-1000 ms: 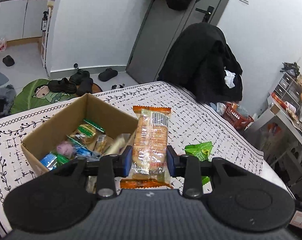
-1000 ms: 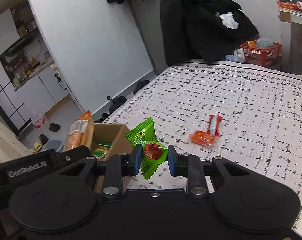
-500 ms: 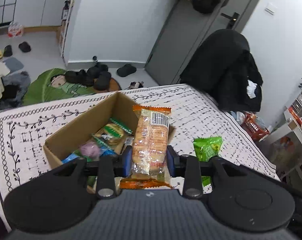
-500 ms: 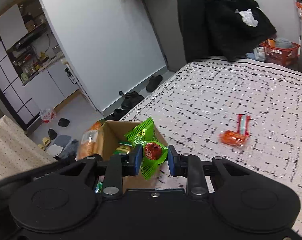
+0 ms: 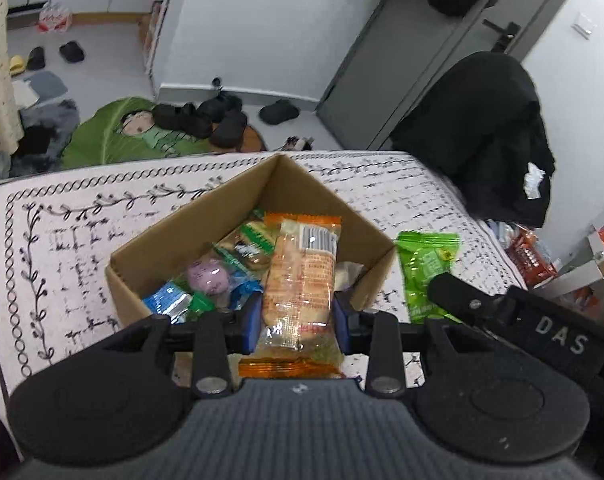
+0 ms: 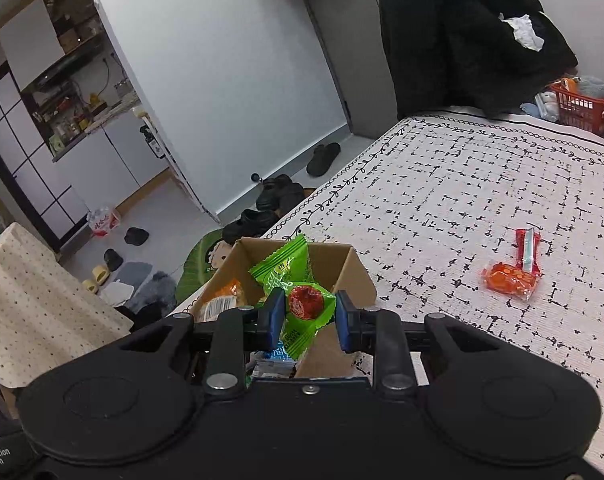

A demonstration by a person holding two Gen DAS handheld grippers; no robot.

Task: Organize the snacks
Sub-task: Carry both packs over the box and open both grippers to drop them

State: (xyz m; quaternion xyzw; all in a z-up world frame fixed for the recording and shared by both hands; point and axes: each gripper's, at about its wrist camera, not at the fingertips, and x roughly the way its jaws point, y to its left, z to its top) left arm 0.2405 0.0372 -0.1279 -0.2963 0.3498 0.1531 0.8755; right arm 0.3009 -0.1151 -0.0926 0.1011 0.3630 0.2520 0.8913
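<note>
An open cardboard box [image 5: 206,216] sits on the patterned white tablecloth and holds several wrapped snacks. My left gripper [image 5: 298,316] is shut on a clear packet of biscuits with orange ends [image 5: 302,276], held over the box's near corner. My right gripper [image 6: 308,312] is shut on a green candy packet with a red sweet inside [image 6: 286,268], at the box's [image 6: 354,276] rim. The same green packet [image 5: 426,264] shows just right of the box in the left wrist view.
An orange snack [image 6: 508,280] and a red stick packet [image 6: 528,250] lie loose on the tablecloth to the right. A black coat [image 5: 486,132] hangs over a chair at the table's far end. Shoes and a green mat lie on the floor beyond the table edge.
Both grippers have moved in over the box with their packets still held. The box now looks nearer and larger in both views, and the right gripper's body has come into the left view.
</note>
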